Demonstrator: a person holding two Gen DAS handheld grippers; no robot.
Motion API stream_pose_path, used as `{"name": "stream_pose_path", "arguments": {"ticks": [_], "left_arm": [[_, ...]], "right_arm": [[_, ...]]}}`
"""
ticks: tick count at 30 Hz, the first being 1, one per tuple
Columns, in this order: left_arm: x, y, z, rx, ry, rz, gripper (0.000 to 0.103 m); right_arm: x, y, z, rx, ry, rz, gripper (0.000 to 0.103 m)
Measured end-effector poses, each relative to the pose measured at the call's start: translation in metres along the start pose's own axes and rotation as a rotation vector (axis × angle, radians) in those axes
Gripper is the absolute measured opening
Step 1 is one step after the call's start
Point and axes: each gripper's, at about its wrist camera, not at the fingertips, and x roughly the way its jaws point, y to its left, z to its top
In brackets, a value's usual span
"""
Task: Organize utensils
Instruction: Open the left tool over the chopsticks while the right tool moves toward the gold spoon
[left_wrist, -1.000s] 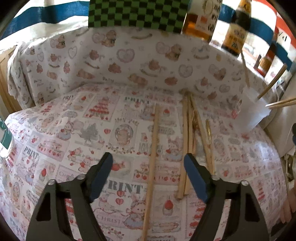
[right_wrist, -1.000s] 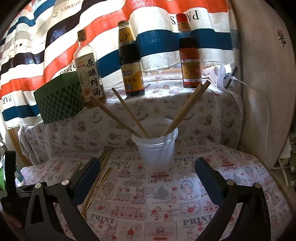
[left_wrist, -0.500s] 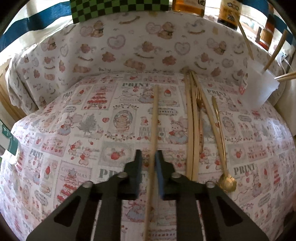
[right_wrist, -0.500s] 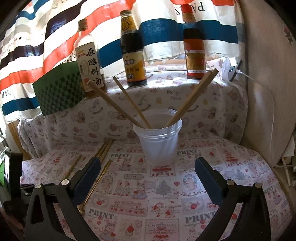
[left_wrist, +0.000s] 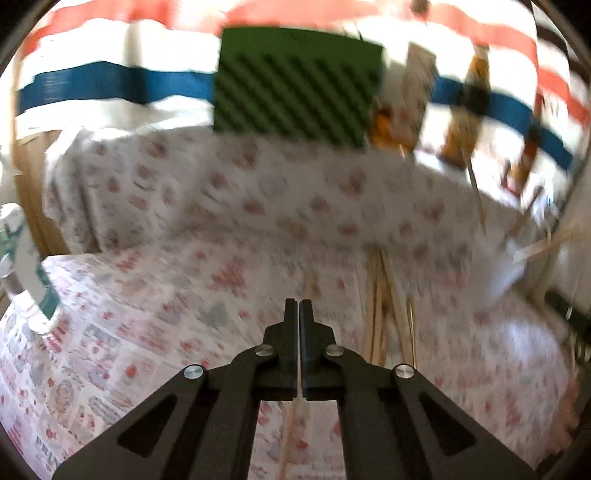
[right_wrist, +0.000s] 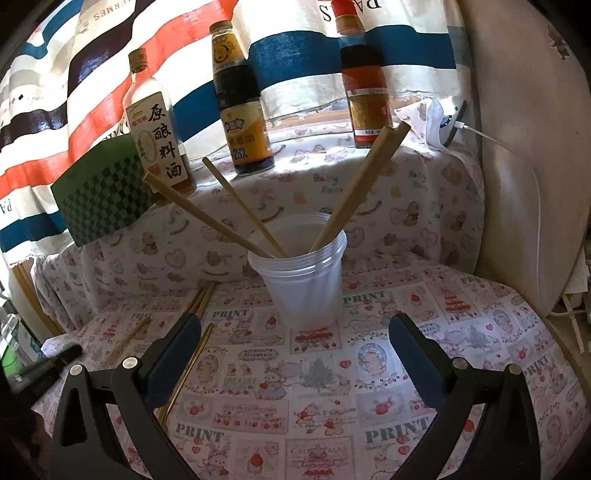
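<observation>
Your left claw (left_wrist: 298, 308) is pinched tight on a single wooden chopstick (left_wrist: 291, 424); you can see the stick running out below the fingers and a bit of its tip past them, though the left wrist view is really smeared. Whether the stick is off the cloth or still touching it, I can't tell from that blur. Just to the right of it, the loose chopsticks (left_wrist: 378, 314) lie in a bundle on the bench (left_wrist: 147, 332), running toward the back edge.

Your right claw (right_wrist: 293, 349) is spread wide with nothing in it, hanging over the patterned cloth in front of the plastic cup (right_wrist: 301, 275). The cup stands upright near the back edge of the bench, with four chopsticks in it: two leaning left, a pair (right_wrist: 364, 181) leaning right. A gold spoon handle (right_wrist: 192, 360) lies beside the left finger. On the ledge behind: three sauce bottles (right_wrist: 242, 107) and a green checkered box (right_wrist: 103, 195).
</observation>
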Motion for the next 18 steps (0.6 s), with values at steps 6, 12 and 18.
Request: {"name": "stream_pose_path", "arguments": {"ticks": [6,12,18], "left_arm": [[-0.002,0.023,0.009,-0.078,-0.01,-0.042,0.0],[0.006,0.008,0.001,-0.01,0.027,-0.03,0.004],[0.008,0.001,-0.003,0.021,0.028,-0.015,0.033]], "right_arm": [[0.002,0.003,-0.002,-0.019,0.005,-0.008,0.103],[0.004,0.005,-0.004,-0.031,0.009,-0.017,0.103],[0.005,0.005,-0.004,-0.031,0.02,-0.009,0.103]]}}
